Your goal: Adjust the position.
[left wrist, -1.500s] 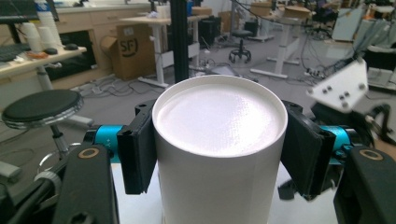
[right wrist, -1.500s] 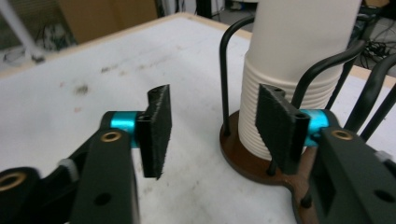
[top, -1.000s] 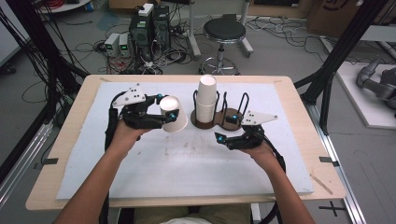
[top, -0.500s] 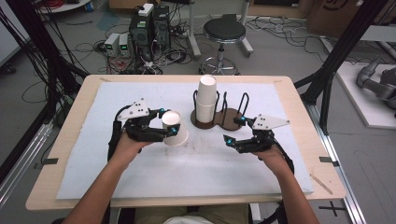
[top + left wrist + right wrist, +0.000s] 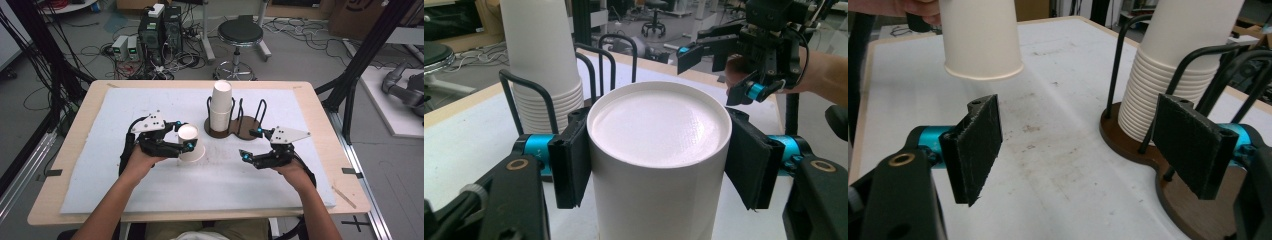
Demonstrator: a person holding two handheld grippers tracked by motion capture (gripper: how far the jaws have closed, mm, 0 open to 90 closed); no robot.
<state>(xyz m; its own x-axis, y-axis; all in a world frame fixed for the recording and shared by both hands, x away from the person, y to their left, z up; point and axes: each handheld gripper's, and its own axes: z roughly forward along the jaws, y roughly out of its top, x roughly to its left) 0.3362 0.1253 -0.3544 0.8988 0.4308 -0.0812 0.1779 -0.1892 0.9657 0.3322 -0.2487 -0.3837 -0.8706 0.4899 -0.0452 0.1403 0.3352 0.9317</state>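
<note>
The left gripper (image 5: 186, 142) had come down from beside the cup stack toward the mat, carrying an upturned white paper cup (image 5: 190, 144). In the left gripper view its jaws sat against the cup's (image 5: 659, 165) sides, the left pad touching and the right perhaps just parting, so the cup now stood rim-down on the white foam mat (image 5: 225, 185), or hovered just above it, in front of the dark wooden wire-hooped holder (image 5: 239, 131) and its stack of white cups (image 5: 220, 106). The placing looked nearly finished; only the release seemed left. The right gripper (image 5: 252, 145) hung near the holder, jaws apart and empty.
</note>
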